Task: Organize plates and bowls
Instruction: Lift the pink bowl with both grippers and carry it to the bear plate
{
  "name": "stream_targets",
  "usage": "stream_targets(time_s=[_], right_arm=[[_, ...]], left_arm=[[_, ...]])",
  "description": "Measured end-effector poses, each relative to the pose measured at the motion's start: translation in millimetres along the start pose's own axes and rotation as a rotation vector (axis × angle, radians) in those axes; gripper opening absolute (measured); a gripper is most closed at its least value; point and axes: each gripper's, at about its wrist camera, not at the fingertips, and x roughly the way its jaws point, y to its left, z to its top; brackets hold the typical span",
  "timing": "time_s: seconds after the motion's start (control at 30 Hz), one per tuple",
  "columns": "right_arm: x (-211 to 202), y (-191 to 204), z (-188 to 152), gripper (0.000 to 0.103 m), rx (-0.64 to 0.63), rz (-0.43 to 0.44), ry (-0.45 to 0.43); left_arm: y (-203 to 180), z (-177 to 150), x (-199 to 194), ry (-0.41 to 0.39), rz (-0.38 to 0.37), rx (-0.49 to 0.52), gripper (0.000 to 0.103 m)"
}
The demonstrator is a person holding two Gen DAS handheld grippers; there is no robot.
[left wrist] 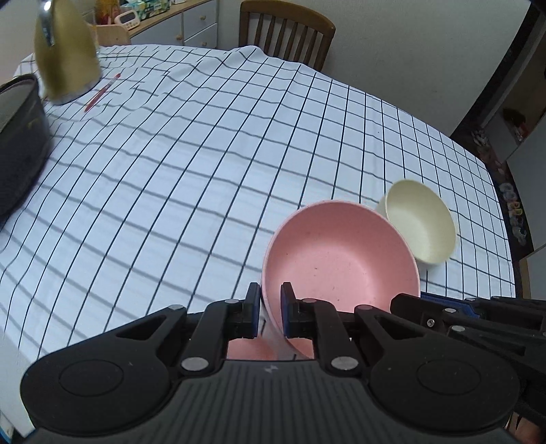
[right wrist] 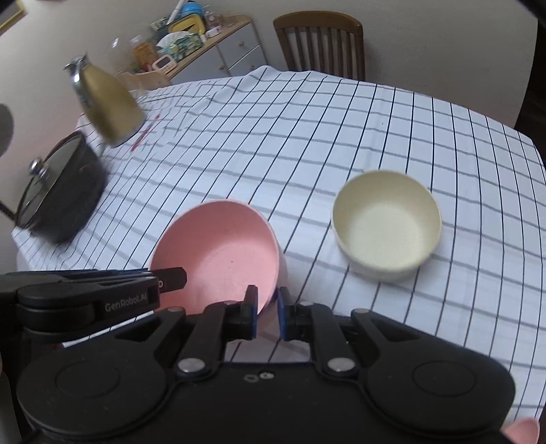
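Note:
A pink bowl [left wrist: 341,259] hangs tilted above the checked tablecloth, held by both grippers. My left gripper [left wrist: 269,299] is shut on its left rim, with the bowl wall pinched between the blue pads. My right gripper [right wrist: 267,302] is shut on the bowl's [right wrist: 218,252] near right rim. Each gripper also shows in the other's view: the right gripper [left wrist: 409,302] at the bowl's lower right, the left gripper [right wrist: 170,278] at its left edge. A cream bowl [left wrist: 423,225] [right wrist: 385,225] stands upright on the cloth just right of the pink one.
A gold jug [left wrist: 65,58] [right wrist: 109,102], a red pen [left wrist: 102,92] and a black lidded pot [left wrist: 17,143] [right wrist: 58,191] sit at the table's left. A wooden chair [left wrist: 286,30] stands at the far side beside a cabinet [right wrist: 221,44]. A pink edge [right wrist: 522,430] shows bottom right.

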Motion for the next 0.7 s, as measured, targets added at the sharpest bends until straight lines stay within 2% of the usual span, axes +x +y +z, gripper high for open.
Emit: stream_targets(time_s=[0.3,0.7], right_arm=[[-29.0,12.6,-48.5,0.011,-0.077,0.048,0.043],[-19.9,26.7,-93.7,0.011,-0.106,0.089,0.136]], left_arm=[[4.0,-62.2,-32.4,0.005,0.050,-0.064,0.012],[23.5,-114.1,-36.3,0.070,0.088,-0.108,0.012]])
